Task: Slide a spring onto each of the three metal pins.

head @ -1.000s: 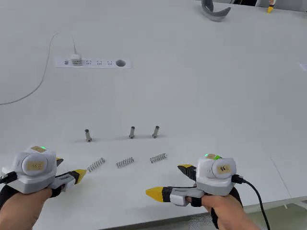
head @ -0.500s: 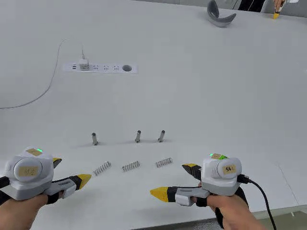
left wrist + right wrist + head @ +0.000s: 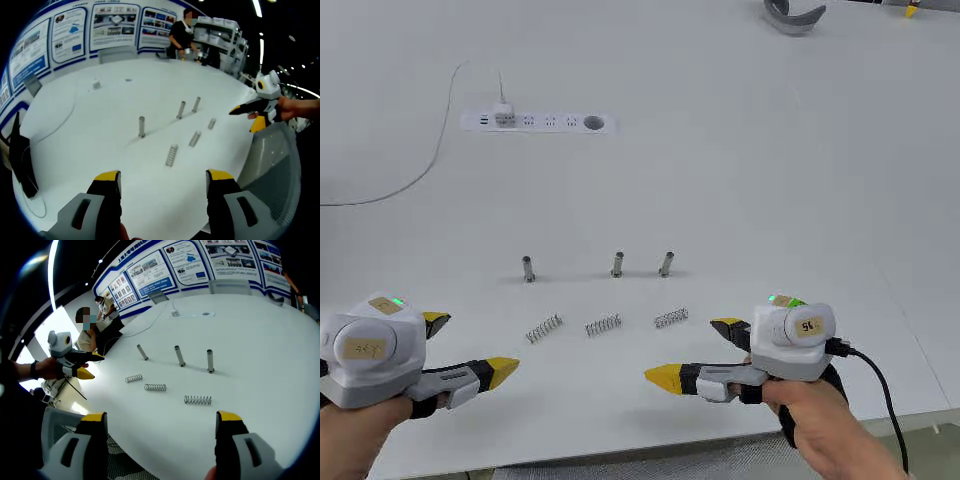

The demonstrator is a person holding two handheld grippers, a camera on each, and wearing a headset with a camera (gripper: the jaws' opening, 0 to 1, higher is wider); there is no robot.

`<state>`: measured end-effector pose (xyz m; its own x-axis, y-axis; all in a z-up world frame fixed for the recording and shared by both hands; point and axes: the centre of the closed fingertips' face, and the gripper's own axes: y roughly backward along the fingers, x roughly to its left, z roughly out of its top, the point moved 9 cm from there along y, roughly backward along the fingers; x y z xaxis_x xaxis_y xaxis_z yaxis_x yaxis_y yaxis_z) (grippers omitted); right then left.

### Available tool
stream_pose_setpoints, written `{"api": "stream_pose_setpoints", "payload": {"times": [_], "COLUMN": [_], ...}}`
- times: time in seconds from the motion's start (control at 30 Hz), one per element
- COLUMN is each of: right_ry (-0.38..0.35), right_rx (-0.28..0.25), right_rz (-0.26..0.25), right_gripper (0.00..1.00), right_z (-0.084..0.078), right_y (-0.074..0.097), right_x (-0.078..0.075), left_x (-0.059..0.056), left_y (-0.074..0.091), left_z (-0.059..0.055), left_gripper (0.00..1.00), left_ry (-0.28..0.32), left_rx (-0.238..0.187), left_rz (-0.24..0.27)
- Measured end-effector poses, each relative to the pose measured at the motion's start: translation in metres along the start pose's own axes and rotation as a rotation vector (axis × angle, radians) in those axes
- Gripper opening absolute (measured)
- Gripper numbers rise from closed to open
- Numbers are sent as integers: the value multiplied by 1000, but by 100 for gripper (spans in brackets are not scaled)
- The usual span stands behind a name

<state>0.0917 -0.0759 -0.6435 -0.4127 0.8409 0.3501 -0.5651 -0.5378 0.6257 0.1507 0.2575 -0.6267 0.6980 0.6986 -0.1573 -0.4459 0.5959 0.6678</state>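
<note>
Tabletop [image 3: 770, 200], white and wide, carries three metal pins upright in a row. The left pin [image 3: 528, 269] stands somewhat apart, while the middle pin [image 3: 617, 264] and the right pin [image 3: 666, 264] stand closer to each other. On the near side of that row three small coil springs lie on their sides, none on a pin: the left spring [image 3: 544, 328], the middle spring [image 3: 604, 325] and the right spring [image 3: 671, 318]. Each lies near the pin behind it without touching it, and apart from its neighbours. At the near left a hand holds the left gripper [image 3: 468, 347], its yellow-tipped jaws spread wide with nothing between them. In the left gripper view the left spring [image 3: 171, 155] lies ahead of the open gap, well clear of the jaw tips. At the near right the other hand holds the right gripper [image 3: 697, 352], its jaws likewise spread and empty and pointing left. In the right gripper view the right spring [image 3: 198, 400] lies just beyond them, untouched. On the far left of the tabletop lies a white power strip [image 3: 533, 122] with a plug seated in it, and a thin cable [image 3: 430, 165] curves away from it to the left. A grey curved object [image 3: 795, 15] rests at the far right. The left gripper view also shows a person [image 3: 180, 35] standing beyond the far end and posters [image 3: 80, 30] on the wall.
</note>
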Motion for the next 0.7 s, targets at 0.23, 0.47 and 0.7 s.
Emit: {"api": "stream_pose_setpoints", "payload": {"times": [0.23,0.47,0.7], "right_ry": [-3,-2,-5], "right_rx": [3,10,18], "right_rz": [1,6,11], "right_gripper": [90,90,90], "right_z": [-1,-2,-5], "right_y": [-1,-2,-2], "right_x": [0,2,5], "left_x": [-2,-4,-6], "left_y": [3,0,-7], "left_z": [-8,-10,-5], "left_gripper": [72,72,72], "left_ry": [30,16,-12], "left_rx": [5,25,46], "left_rz": [-1,-15,-40]}}
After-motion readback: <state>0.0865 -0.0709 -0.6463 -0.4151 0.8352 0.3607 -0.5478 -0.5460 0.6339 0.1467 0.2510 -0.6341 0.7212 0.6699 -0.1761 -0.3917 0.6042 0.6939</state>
